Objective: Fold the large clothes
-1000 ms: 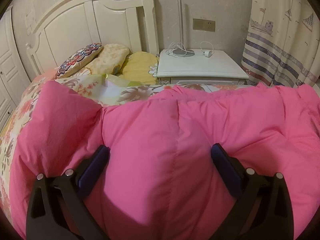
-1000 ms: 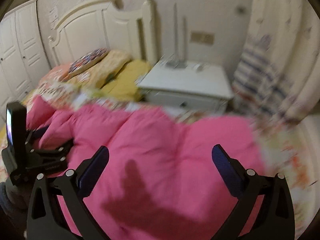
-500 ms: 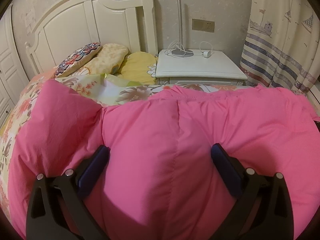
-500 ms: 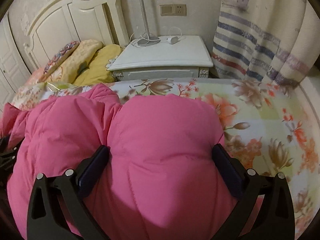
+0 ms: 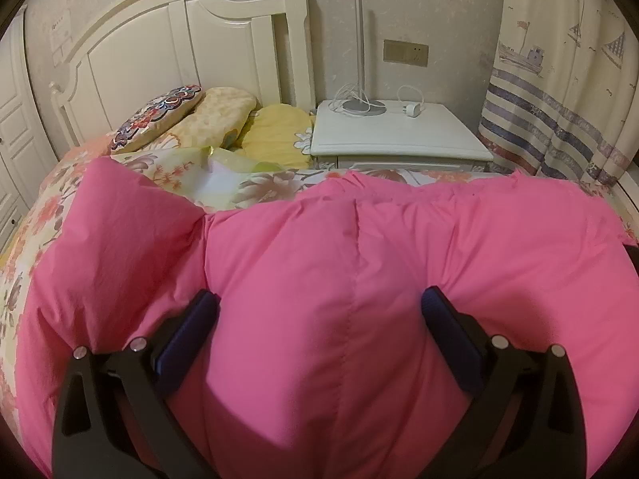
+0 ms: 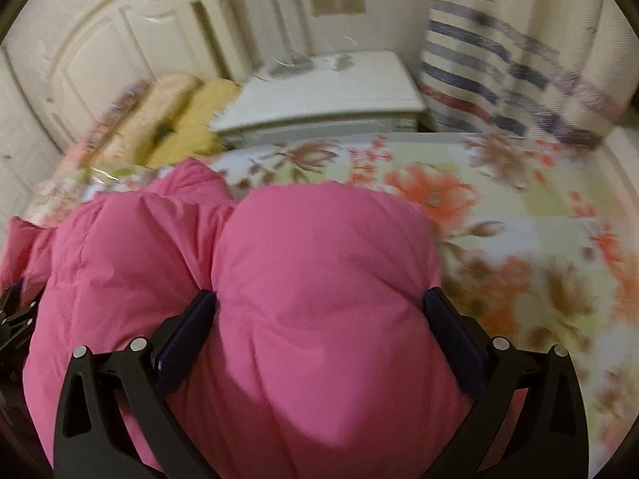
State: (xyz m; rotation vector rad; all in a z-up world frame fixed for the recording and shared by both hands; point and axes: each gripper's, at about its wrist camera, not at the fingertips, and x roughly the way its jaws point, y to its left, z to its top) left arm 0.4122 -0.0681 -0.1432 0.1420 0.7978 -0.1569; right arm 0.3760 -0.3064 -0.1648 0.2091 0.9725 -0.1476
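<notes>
Pink padded coat lies on the bed; my right gripper has swung in, and my left gripper too straddles a puffy edge, both wide open, grasp pending.

The padded jacket is plain bright pink, lying on a bedsheet of pale green and white squares printed with orange flowers. The curtain is cream with navy and red stripes and sailing boats; the nightstand and headboard are white.

Jacket on bed, nightstand behind, pillows seemingly left
</notes>
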